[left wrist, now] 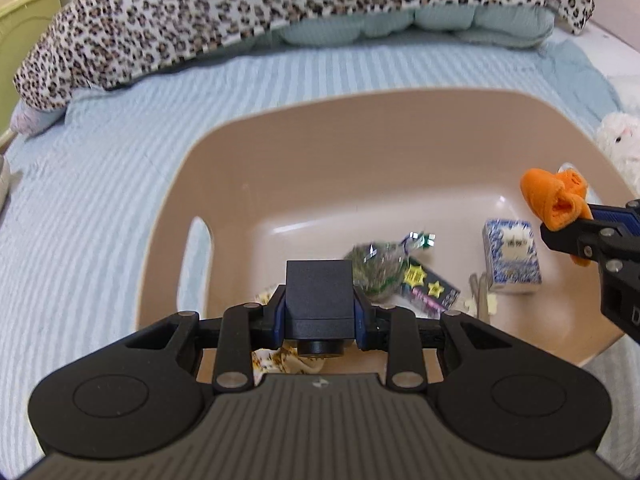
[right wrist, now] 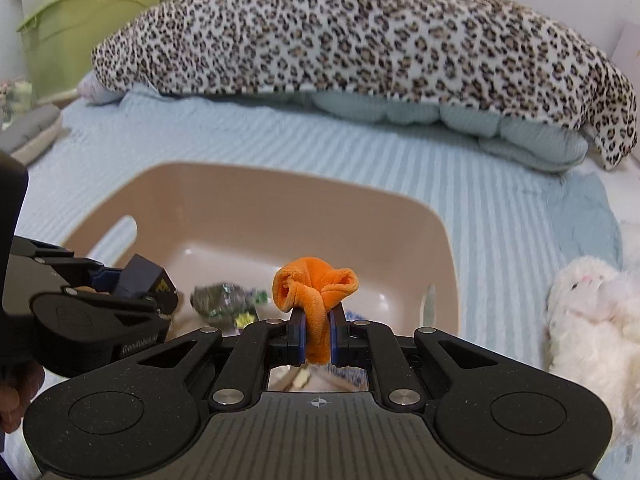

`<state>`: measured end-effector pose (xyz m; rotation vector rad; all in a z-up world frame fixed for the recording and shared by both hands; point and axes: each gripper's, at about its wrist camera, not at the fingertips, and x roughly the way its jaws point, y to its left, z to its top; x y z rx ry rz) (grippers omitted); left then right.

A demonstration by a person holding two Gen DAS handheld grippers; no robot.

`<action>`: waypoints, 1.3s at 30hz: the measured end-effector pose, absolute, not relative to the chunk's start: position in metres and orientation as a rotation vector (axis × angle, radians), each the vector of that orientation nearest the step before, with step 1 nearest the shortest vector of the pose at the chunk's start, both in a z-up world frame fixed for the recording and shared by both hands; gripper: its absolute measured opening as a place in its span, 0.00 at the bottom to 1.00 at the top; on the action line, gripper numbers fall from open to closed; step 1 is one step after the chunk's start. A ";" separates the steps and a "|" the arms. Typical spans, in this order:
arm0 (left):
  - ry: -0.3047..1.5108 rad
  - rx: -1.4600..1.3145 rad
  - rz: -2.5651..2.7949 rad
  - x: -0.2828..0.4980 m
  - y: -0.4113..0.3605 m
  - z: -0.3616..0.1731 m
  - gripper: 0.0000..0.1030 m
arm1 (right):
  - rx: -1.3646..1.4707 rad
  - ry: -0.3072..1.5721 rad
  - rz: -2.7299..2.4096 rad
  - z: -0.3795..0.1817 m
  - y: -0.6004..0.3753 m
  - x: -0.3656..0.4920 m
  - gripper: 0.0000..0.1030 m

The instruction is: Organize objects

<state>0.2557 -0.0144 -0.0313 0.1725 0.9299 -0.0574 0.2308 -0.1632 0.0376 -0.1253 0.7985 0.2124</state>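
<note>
A tan plastic basin point(left wrist: 280, 152) sits on the bed and also shows in the right wrist view point(right wrist: 248, 216). My left gripper point(left wrist: 319, 312) is shut on a dark blue box point(left wrist: 319, 296) and holds it over the basin's near side; the box also shows in the right wrist view point(right wrist: 144, 278). My right gripper point(right wrist: 318, 340) is shut on an orange plush cloth point(right wrist: 316, 292) above the basin's near right rim; the cloth also shows in the left wrist view point(left wrist: 554, 200). Inside the basin lie a green foil packet point(left wrist: 378, 266), a black packet with yellow stars point(left wrist: 430, 288) and a blue-white patterned box point(left wrist: 512, 256).
The bed has a light blue striped cover point(right wrist: 360, 152). A leopard-print blanket point(right wrist: 340, 36) lies over a pale green pillow point(right wrist: 400, 108) at the back. A white plush toy point(right wrist: 588, 312) lies right of the basin. A green storage bin point(right wrist: 88, 20) stands at the far left.
</note>
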 end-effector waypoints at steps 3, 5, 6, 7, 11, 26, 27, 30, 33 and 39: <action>0.951 0.163 -0.059 0.256 -0.014 -0.037 0.33 | -0.136 0.831 0.215 0.031 -0.163 0.230 0.14; 0.960 0.160 -0.056 0.256 -0.014 -0.037 0.33 | -0.147 0.841 0.216 0.029 -0.163 0.228 0.30; 0.957 0.155 -0.053 0.255 -0.014 -0.036 0.33 | -0.152 0.837 0.214 0.029 -0.163 0.227 0.32; 0.953 0.152 -0.051 0.254 -0.014 -0.034 0.35 | -0.156 0.832 0.212 0.030 -0.163 0.225 0.35; 0.920 0.154 -0.039 0.246 -0.014 -0.021 0.68 | -0.156 0.825 0.205 0.036 -0.167 0.220 0.45; 0.806 0.129 -0.059 0.185 0.004 0.036 0.70 | -0.061 0.715 0.185 0.088 -0.188 0.165 0.90; 0.800 0.128 -0.063 0.180 0.004 0.040 0.70 | -0.062 0.708 0.185 0.090 -0.189 0.160 0.90; 0.778 0.118 -0.064 0.164 0.005 0.049 0.70 | -0.083 0.692 0.182 0.094 -0.187 0.144 0.91; 0.750 0.120 -0.065 0.147 0.004 0.056 0.70 | -0.071 0.670 0.188 0.099 -0.189 0.128 0.91; 0.711 0.123 -0.050 0.113 0.004 0.065 0.70 | -0.027 0.629 0.180 0.107 -0.194 0.094 0.92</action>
